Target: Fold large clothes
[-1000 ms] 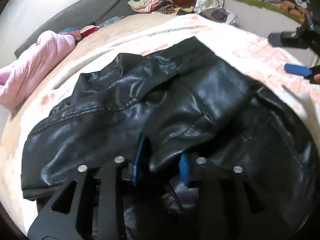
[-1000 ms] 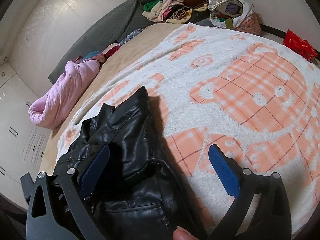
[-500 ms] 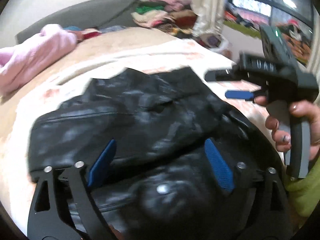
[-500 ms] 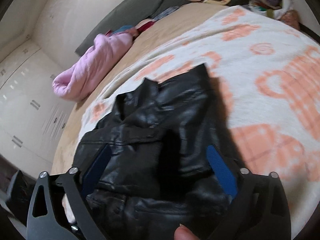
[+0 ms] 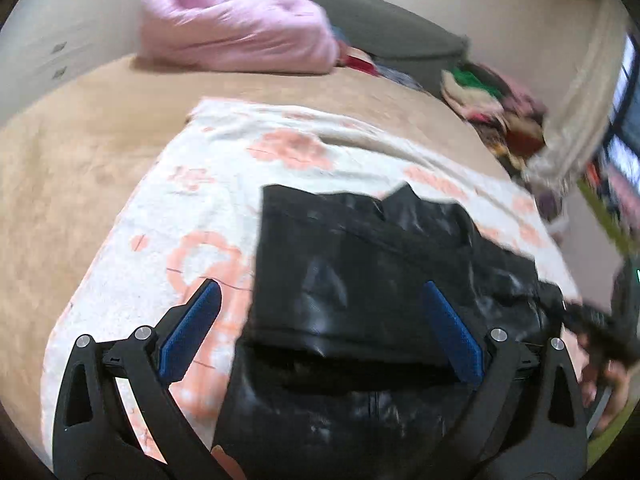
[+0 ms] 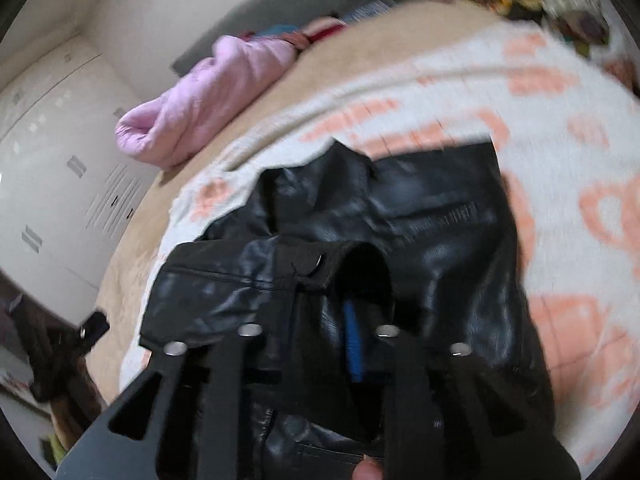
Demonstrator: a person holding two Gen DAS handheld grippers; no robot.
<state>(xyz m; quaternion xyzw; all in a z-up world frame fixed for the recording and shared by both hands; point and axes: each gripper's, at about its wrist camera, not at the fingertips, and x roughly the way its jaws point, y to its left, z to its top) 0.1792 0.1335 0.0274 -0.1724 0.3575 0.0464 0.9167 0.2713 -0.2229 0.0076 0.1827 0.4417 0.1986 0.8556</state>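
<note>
Centrally, a black leather jacket (image 5: 384, 288) lies partly folded on a white blanket with orange patterns (image 5: 200, 208), filling the middle and lower part of both views. The step in hand appears to be gathering an edge for another fold. In the right wrist view, the right gripper (image 6: 320, 344) sits at lower centre, angled downward, its jaws closing with a raised flap of jacket between them. In the left wrist view, the left gripper (image 5: 320, 336) hovers at lower centre, jaws spread wide and empty above the jacket. Next, the lifted flap likely needs carrying across the body. A pink bundle (image 5: 236, 32) lies at upper left.
</note>
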